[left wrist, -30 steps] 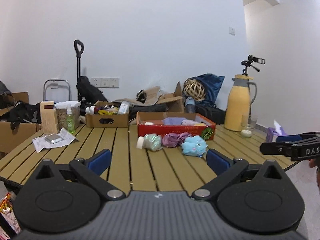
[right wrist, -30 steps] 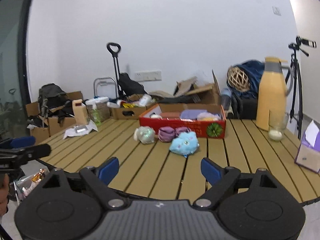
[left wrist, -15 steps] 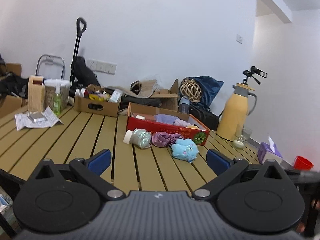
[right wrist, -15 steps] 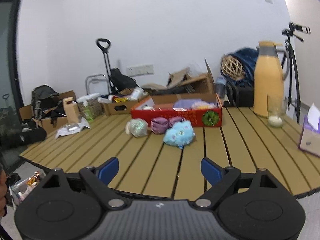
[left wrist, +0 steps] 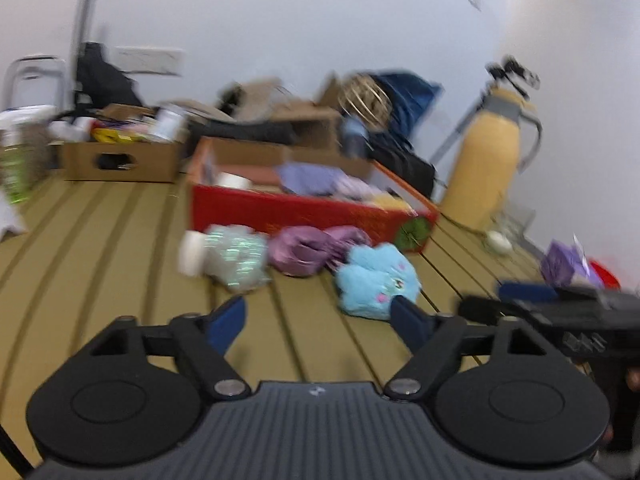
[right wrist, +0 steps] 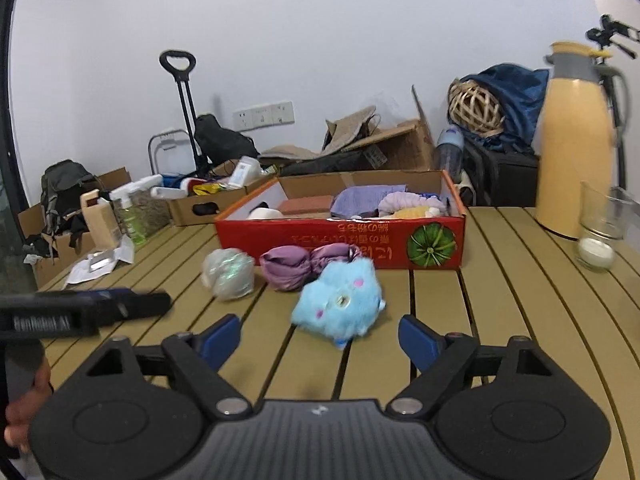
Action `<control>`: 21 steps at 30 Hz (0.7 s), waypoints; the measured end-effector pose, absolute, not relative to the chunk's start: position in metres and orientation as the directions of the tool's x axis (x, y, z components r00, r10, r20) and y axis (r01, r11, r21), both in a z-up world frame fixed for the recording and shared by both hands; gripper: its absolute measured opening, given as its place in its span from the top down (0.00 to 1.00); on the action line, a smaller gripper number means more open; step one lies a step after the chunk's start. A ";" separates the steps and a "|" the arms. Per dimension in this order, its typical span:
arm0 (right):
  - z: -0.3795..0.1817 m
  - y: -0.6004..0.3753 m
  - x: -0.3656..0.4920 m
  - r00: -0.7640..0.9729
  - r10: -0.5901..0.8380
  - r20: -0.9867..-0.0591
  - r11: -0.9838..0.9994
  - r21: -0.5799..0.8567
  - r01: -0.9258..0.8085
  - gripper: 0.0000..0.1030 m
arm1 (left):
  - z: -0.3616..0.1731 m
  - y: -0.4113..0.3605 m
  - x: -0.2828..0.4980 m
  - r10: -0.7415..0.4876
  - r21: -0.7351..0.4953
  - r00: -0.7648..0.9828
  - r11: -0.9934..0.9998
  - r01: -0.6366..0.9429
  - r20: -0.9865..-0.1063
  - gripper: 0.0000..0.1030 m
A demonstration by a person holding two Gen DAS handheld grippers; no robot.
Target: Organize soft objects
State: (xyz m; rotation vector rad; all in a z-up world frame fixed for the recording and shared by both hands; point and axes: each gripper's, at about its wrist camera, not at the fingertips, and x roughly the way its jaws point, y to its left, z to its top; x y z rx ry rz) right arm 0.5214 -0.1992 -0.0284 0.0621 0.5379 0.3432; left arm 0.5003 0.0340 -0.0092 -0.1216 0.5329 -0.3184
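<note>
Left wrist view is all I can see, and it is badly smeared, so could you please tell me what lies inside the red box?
Observer: In the right wrist view, the red box holds a lilac cloth and other soft pieces, plus a white roll at its left end.
Operator: Thank you. Is the right gripper holding anything?
Observer: No. The right gripper is open, though its jaws have just been closing. The blue plush lies just ahead of its tips, not gripped.
Operator: What sits near the left edge of the table?
Observer: A crumpled white paper with a foil packet on it.
</note>
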 end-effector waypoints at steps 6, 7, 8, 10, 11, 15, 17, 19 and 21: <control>-0.045 -0.216 0.608 0.771 0.387 -0.506 0.919 0.278 -0.279 0.49 | -0.021 -0.011 0.565 -0.415 -0.147 0.761 0.906 0.398 -0.499 0.31; -0.052 -0.220 0.615 0.771 0.400 -0.495 0.910 0.316 -0.270 0.52 | -0.027 -0.012 0.572 -0.434 -0.179 0.755 0.899 0.400 -0.491 0.35; -0.061 -0.224 0.623 0.765 0.418 -0.489 0.895 0.364 -0.257 0.61 | -0.035 -0.010 0.580 -0.462 -0.236 0.742 0.886 0.398 -0.486 0.39; -0.078 -0.230 0.632 0.732 0.432 -0.526 0.876 0.438 -0.202 0.64 | -0.046 -0.005 0.590 -0.500 -0.316 0.697 0.866 0.388 -0.515 0.41; -0.079 -0.232 0.632 0.733 0.452 -0.508 0.860 0.467 -0.206 0.64 | -0.048 -0.003 0.592 -0.505 -0.329 0.692 0.863 0.384 -0.515 0.41; -0.082 -0.226 0.634 0.729 0.446 -0.519 0.876 0.420 -0.237 0.66 | -0.059 -0.002 0.605 -0.552 -0.421 0.649 0.830 0.367 -0.523 0.41; -0.084 -0.231 0.635 0.718 0.467 -0.516 0.860 0.453 -0.234 0.66 | -0.066 0.000 0.610 -0.549 -0.452 0.638 0.828 0.330 -0.540 0.43; -0.088 -0.239 0.638 0.699 0.501 -0.510 0.828 0.518 -0.215 0.66 | -0.067 0.002 0.613 -0.563 -0.473 0.637 0.817 0.330 -0.527 0.51; -0.096 -0.246 0.643 0.680 0.541 -0.495 0.779 0.599 -0.184 0.66 | -0.069 0.001 0.611 -0.561 -0.471 0.640 0.818 0.330 -0.525 0.51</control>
